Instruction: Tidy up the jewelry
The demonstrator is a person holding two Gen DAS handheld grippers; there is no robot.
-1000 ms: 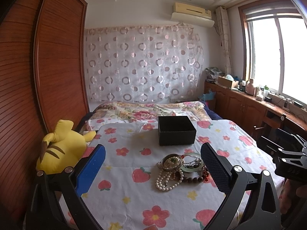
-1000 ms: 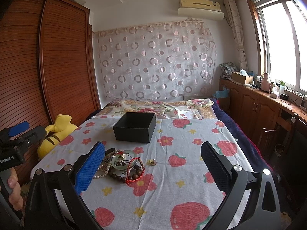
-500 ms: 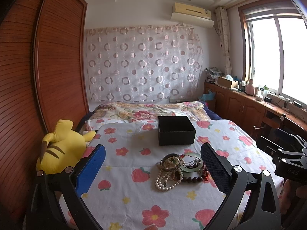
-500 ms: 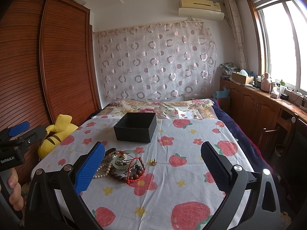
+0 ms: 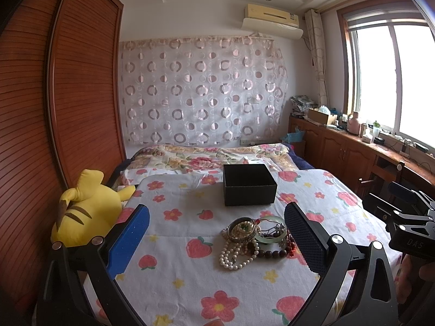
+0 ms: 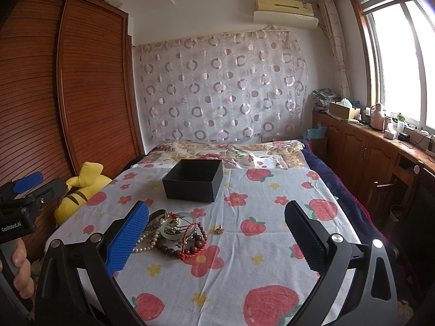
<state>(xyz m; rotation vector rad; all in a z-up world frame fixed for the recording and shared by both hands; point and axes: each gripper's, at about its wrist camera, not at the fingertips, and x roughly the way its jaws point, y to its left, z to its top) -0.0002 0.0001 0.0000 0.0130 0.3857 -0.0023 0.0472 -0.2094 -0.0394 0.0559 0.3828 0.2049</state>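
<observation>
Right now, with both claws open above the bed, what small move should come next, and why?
Probably lower the right claw toward the red cord bracelet. It lies on the near edge of the jewelry pile, easiest to pick off alone, and the black box behind the pile stands open and looks empty.

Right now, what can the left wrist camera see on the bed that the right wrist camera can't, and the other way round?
Only the left wrist view shows the whole yellow plush toy; the right view catches just part of it. Only the right wrist view shows a red cord bracelet and a small gold trinket lying apart from the pile. Both show the open black box, the jewelry pile with its pearl strand, and the strawberry bedspread.
</observation>
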